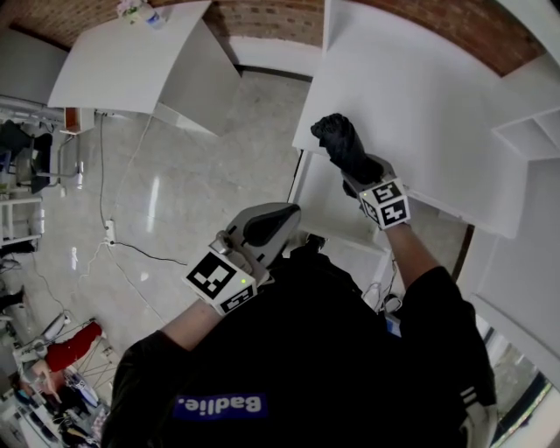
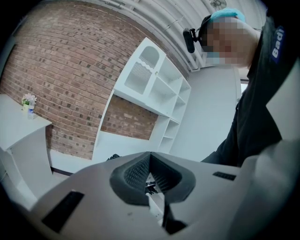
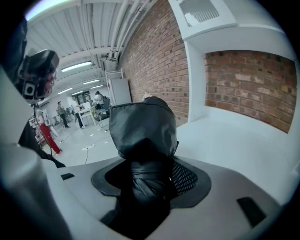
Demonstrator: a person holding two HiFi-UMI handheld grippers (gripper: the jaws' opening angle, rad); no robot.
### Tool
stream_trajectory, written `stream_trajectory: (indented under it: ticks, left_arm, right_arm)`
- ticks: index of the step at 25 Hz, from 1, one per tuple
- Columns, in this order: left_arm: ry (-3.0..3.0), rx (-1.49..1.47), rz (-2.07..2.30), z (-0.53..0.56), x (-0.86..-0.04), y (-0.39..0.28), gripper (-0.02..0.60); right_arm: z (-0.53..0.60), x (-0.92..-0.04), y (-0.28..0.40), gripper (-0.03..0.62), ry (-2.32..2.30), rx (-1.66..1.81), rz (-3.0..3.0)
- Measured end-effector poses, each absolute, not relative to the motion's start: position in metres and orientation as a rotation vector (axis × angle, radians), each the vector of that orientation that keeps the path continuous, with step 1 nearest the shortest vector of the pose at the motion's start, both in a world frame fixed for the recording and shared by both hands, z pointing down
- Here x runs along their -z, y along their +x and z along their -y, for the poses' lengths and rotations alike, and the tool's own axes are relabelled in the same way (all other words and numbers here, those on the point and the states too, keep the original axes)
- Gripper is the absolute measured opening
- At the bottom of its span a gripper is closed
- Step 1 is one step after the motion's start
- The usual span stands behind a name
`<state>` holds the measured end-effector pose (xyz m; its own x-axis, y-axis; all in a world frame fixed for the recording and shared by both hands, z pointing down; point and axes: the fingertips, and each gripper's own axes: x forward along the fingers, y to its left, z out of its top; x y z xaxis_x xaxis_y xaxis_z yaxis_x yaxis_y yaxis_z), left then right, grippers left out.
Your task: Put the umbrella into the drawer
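A black folded umbrella (image 1: 338,140) in its sleeve stands up out of my right gripper (image 1: 354,168), which is shut on it over the white cabinet top (image 1: 437,114). In the right gripper view the umbrella (image 3: 143,126) fills the gap between the jaws of the right gripper (image 3: 150,180) and hides the fingertips. My left gripper (image 1: 269,224) hangs lower, in front of the cabinet over the floor, jaws together and holding nothing; the left gripper (image 2: 151,171) shows the same from its own view. I cannot make out a drawer for certain.
A white table (image 1: 131,57) with a small flower pot (image 1: 140,10) stands at the back left. White shelving (image 1: 534,131) rises at the right. A power strip and cables (image 1: 109,232) lie on the tiled floor. People (image 3: 61,112) stand far off.
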<state>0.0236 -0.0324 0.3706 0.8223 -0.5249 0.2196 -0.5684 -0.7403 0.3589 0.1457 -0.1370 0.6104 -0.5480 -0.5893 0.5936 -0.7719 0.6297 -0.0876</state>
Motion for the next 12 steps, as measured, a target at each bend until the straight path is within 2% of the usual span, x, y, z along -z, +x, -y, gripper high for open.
stream_trajectory:
  ticks: [6, 12]
  left_arm:
    - [2.586, -0.177, 0.827, 0.037, -0.374, 0.023, 0.002]
    - [2.565, -0.21, 0.857, 0.039, -0.38, 0.019, 0.002]
  right_arm:
    - [0.091, -0.633, 0.116, 0.265, 0.873, -0.412, 2.374]
    - [0.063, -0.687, 0.123, 0.265, 0.776, -0.419, 2.274]
